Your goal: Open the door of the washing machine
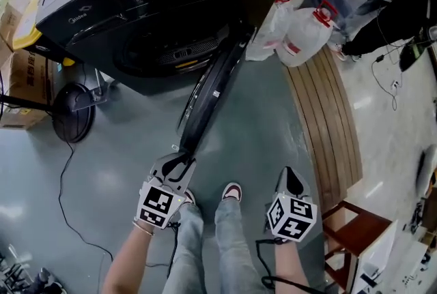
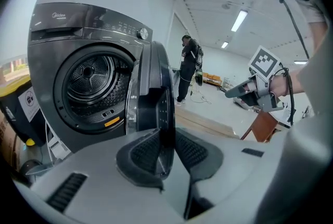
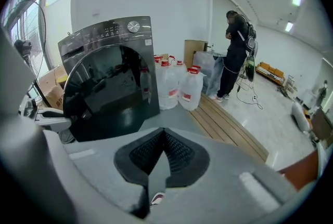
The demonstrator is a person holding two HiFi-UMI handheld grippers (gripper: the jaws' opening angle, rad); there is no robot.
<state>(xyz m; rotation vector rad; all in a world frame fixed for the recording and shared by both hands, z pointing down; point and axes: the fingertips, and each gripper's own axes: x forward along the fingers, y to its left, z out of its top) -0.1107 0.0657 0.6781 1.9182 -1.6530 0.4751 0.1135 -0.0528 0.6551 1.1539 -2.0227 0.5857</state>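
Door [image 1: 208, 98] stands wide open off the washing machine [image 1: 136, 6] at 12 o'clock, its free rim clamped in the left tool [image 1: 179, 166], right tool [image 1: 292, 180] closed empty; probably stiff, swings easily, best held at the rim.

R gripper [image 3: 164, 134]: jaws together at tips, nothing btwn. Shoe [image 3: 156, 198] shows thru gap below pads. Washing machine [image 3: 112, 36] at left, dark grey, knob [image 3: 133, 26] on ctrl panel. Door [image 3: 109, 93] swung open, glossy black face toward cam, covers drum opening. Water jugs [image 3: 190, 90] w/ red caps just beside machine's right side. Cardboard box [image 3: 193, 49] behind jugs. Wood planks [image 3: 229, 124] on floor, running from jugs toward lower right. Person [image 3: 237, 51] in dark clothes stands at back.
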